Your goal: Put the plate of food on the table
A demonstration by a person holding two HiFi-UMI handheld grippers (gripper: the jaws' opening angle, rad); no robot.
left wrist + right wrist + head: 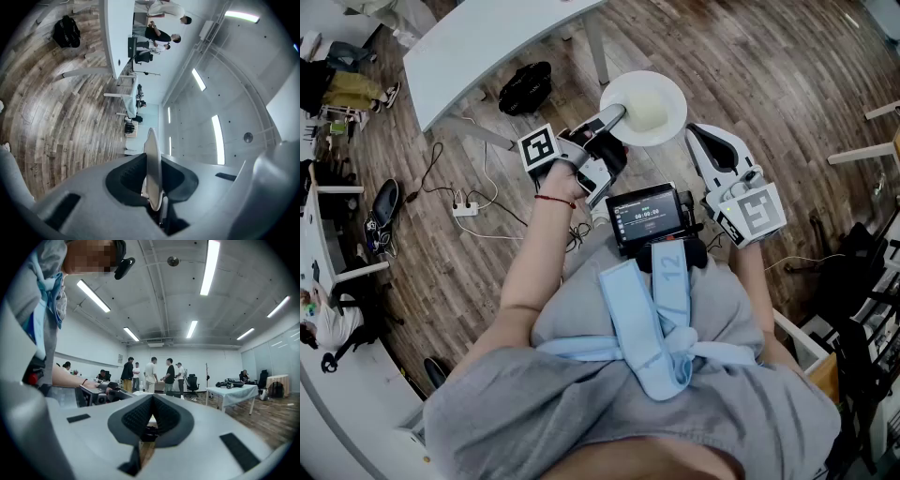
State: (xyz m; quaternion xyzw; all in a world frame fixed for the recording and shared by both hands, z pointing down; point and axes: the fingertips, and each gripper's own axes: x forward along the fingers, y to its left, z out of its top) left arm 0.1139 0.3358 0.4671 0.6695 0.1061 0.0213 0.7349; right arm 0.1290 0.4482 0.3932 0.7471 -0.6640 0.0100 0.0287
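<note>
A white plate [643, 108] with a pale heap of food [645, 105] hangs above the wooden floor, in front of me. My left gripper [615, 116] is shut on its near rim. In the left gripper view the plate [152, 164] shows edge-on, pinched between the jaws of the left gripper [153, 185]. To the right of the plate and apart from it, my right gripper [696, 133] stays shut with nothing in it. In the right gripper view the right gripper [152, 398] has its jaws meeting at the tips. The white table [478, 42] stands at the far left, beyond the plate.
A black bag [525, 86] lies on the floor by the table leg. A power strip [466, 208] with cables lies to the left. A screen device [649, 216] hangs at my chest. Several people [150, 373] stand far off; another table [232, 393] is at right.
</note>
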